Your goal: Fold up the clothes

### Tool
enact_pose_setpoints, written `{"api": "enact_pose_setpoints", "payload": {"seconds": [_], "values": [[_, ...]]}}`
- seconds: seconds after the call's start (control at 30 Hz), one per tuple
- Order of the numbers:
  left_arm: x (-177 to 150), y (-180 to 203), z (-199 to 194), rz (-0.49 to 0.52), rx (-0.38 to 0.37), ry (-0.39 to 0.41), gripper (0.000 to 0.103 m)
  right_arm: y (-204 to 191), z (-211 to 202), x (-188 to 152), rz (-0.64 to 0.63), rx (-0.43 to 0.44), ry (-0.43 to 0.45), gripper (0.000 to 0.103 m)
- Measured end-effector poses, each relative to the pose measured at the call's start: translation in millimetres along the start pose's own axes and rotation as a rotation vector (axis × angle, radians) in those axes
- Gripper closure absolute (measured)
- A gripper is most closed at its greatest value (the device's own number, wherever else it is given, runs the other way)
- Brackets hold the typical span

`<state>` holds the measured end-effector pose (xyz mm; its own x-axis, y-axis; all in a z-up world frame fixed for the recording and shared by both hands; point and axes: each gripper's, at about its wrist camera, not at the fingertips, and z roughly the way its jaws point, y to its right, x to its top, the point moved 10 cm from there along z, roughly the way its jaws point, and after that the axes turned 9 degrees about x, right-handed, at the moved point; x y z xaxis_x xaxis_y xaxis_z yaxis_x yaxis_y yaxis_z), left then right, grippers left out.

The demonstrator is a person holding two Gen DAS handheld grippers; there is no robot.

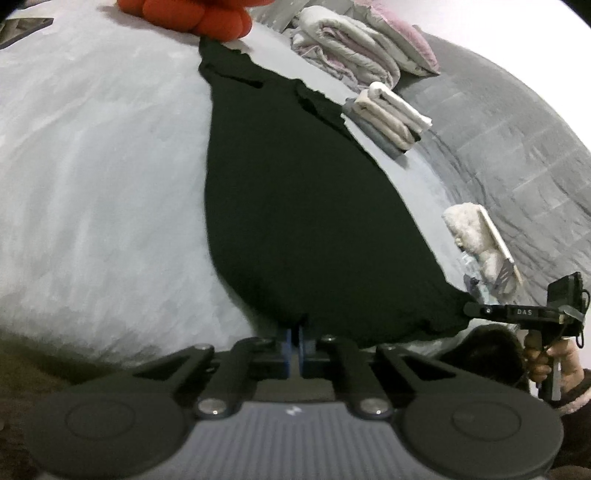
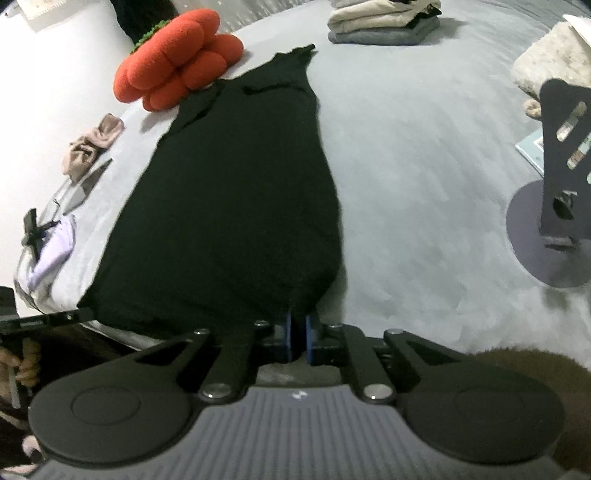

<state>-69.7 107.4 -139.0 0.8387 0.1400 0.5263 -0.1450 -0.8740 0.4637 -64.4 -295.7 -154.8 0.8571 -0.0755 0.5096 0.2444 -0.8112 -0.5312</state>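
Black garment (image 1: pixel 295 206) lies flat and unfolded on the bed (image 1: pixel 92 184); left hand-held gripper (image 1: pixel 294 332) and right hand-held gripper (image 2: pixel 298 325) each pinch its lower-frame hem, beyond it a finished folded stack (image 2: pixel 384 22).

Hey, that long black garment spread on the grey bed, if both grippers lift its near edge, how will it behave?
The long black knit garment lies limp and flat on the grey bed cover, so it will probably droop between the left gripper and right gripper. Both jaws are shut on its hem; it looks thin, likely light. The far end may drag against the red segmented cushion.
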Motion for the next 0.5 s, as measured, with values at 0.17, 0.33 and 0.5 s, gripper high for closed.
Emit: {"api": "enact_pose_setpoints", "payload": {"seconds": [0.17,0.33,0.5], "values": [[12.3,-0.6,-4.9,-0.031,-0.027,0.035,0.100,-4.4,-4.5,20.2,0.058,0.065,0.068,0.095],[29.7,-5.3,-3.7,-0.074,-0.045,0.064,0.100,-0.3,-1.1,40.0,0.101,0.097,0.121,0.095],[50.9,-14.6,7.8,-0.159,-0.060,0.066,0.101,8.7,6.8,59.2,0.132,0.096,0.167,0.095]]}}
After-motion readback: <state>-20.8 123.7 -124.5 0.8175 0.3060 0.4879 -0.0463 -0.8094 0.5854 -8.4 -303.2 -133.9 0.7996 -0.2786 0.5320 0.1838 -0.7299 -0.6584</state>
